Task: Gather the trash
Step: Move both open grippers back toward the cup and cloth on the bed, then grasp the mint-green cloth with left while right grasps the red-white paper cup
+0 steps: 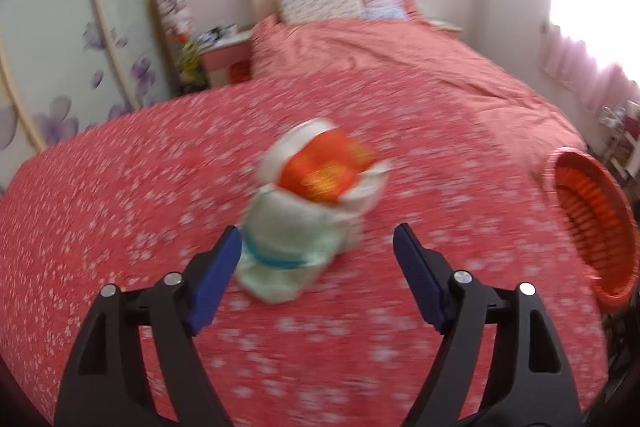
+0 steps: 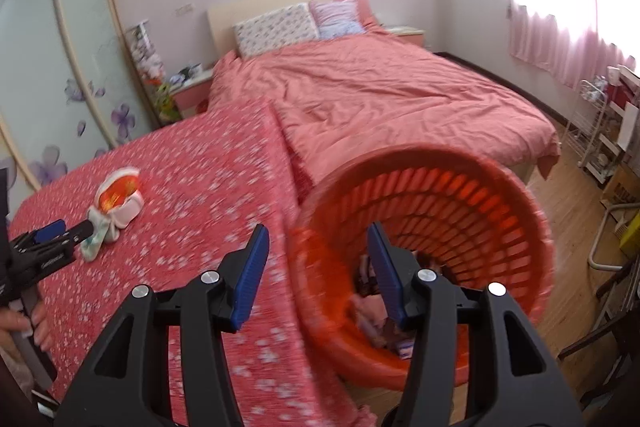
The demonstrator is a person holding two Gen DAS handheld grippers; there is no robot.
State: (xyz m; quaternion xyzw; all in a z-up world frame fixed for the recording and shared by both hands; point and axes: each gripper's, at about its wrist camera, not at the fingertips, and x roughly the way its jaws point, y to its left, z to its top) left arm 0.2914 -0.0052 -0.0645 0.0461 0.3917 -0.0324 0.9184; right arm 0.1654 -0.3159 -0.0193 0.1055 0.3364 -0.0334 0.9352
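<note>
1. My left gripper [image 1: 318, 251] has its fingers spread wide, nothing pinched. The blue pads [image 1: 214, 283] stand well apart, and the left one sits just beside the trash bundle [image 1: 308, 211]; I can't tell through the blur whether it touches.
2. The bundle lies on the red flowered cloth [image 1: 120, 211] at 12 o'clock from those fingers: pale crumpled wrapping below, a white rim and an orange packet on top.
3. My right gripper [image 2: 318, 267] is parted about halfway, holding nothing. Its left finger hangs over the cloth edge, its right finger shows against the mouth of the red basket [image 2: 500, 187].
4. The basket is tipped with its opening towards me, at 1 o'clock from my right fingers. Pinkish scraps [image 2: 368, 311] lie inside near the bottom, too blurred to name.
5. From the right wrist view the bundle is over at 10 o'clock, with the left gripper's tip right by it and a hand [image 2: 28, 323] on its handle at 9.
6. Room: a pink-covered bed [image 2: 380, 99] with two pillows at 12, a flower-painted wardrobe at 10, curtains bright at 2, a wooden floor and wire rack at 3.
</note>
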